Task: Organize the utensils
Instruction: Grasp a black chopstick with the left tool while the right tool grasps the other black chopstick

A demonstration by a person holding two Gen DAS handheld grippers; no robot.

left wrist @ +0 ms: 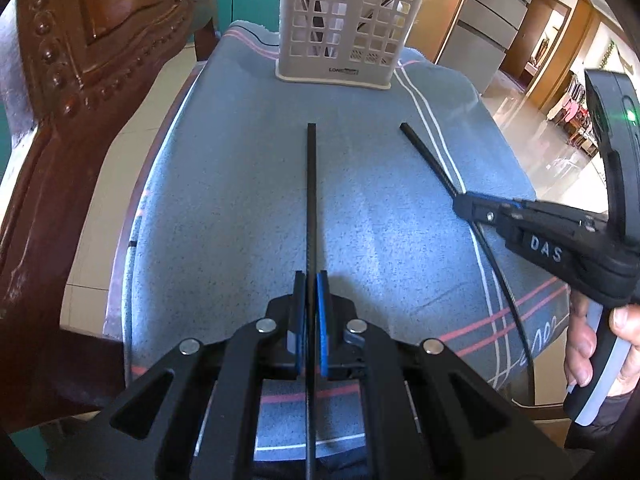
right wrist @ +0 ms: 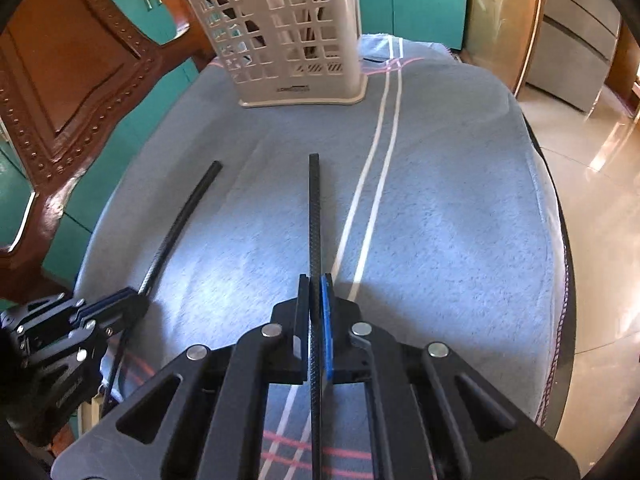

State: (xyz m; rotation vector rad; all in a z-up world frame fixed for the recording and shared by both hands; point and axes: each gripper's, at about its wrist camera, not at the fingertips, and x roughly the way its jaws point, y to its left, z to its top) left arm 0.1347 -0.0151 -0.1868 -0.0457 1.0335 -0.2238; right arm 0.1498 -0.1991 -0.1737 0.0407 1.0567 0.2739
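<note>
Pinching one black chopstick point(left wrist: 311, 200) in the left gripper point(left wrist: 311, 280) and another chopstick point(right wrist: 314, 216) in the right gripper point(right wrist: 316, 282), tips pointing toward the white basket point(left wrist: 344, 24), above the blue towel point(left wrist: 224, 200).

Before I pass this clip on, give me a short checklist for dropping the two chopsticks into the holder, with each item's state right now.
1. Left gripper shut on left chopstick: ok.
2. Right gripper shut on right chopstick: ok.
3. Utensil holder upright on the towel: ok.
4. Both chopstick tips aimed roughly toward the holder: ok.
5. Holder's top opening free: cannot tell, the rim is cut off in the left view and unclear in the right.
6. Chopsticks raised above the rim: not ok, both are low over the towel.
</note>
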